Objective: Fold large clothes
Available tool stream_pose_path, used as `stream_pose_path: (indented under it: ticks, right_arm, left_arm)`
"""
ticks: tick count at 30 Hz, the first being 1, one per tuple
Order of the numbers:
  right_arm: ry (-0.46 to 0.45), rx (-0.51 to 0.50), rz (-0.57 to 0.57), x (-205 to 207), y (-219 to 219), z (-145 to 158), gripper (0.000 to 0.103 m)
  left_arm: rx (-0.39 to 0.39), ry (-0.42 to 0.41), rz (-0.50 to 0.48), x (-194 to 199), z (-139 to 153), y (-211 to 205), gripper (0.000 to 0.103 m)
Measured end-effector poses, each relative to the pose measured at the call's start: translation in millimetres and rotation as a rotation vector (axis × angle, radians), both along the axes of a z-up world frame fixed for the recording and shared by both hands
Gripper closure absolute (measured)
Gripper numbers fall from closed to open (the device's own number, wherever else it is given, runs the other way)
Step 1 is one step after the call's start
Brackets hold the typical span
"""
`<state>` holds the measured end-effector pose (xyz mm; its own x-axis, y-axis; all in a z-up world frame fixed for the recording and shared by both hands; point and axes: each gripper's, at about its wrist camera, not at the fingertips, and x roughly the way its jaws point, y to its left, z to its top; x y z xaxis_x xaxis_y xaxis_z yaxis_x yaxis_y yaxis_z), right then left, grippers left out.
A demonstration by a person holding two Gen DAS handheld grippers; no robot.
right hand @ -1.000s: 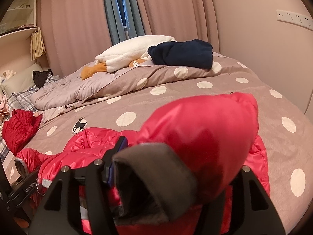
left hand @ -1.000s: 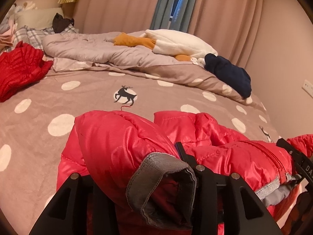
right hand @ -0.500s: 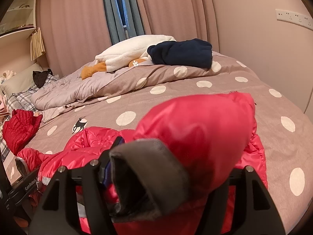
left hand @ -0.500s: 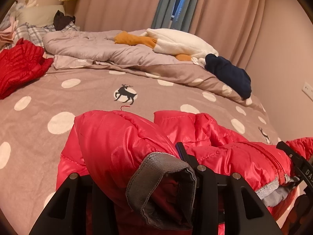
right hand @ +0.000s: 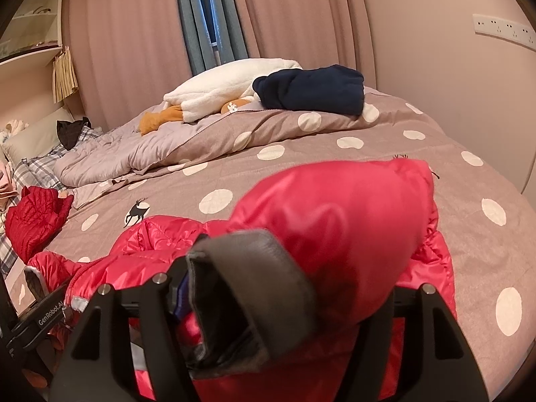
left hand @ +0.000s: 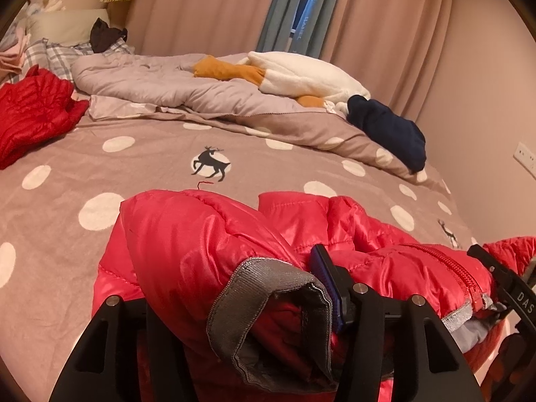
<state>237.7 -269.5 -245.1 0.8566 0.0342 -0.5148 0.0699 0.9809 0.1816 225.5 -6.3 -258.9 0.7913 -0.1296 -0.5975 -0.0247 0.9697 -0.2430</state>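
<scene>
clearly both sleeves of the red puffer jacket (left hand: 351,234) are in hand: the left gripper (left hand: 268,305) has its jaws closed on the left sleeve's grey cuff (left hand: 268,298), and the right gripper (right hand: 254,284) has its jaws closed on the right sleeve's grey cuff (right hand: 248,288). the jacket lies front-up near the close edge of the bed (left hand: 100,167), its zipper (left hand: 445,264) running across between the two grippers, while each sleeve arches up off the cover and doubles back toward its camera. holding by the cuffs makes sense, since the ribbed band gives a firmer bite than the slick quilted shell. it looks like the sleeve-folding step, with each sleeve due to be carried inward over the body. another red jacket (left hand: 30,117), a navy garment (left hand: 388,130) and a white plush (left hand: 301,77) lie well apart.
</scene>
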Motion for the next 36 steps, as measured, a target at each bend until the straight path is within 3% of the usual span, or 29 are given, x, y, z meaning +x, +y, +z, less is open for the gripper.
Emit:
stream_pose_path:
  ticks: [24,29,36]
  right_arm:
    - [-0.007,-0.005,-0.006,-2.7,2.4,3.2,0.024]
    - [-0.010,0.010,-0.015,-5.8,-2.6,5.3,0.019]
    - [-0.008,0.025,-0.027,-6.9,-8.7,5.6,0.016]
  left_arm:
    - [-0.009,-0.005,-0.004,-6.0,2.5,0.4,0.046]
    - [-0.053,-0.031,-0.009,-10.0,6.6,0.4,0.031]
    - [-0.009,-0.044,-0.012,-12.4,8.4,-5.0,0.031]
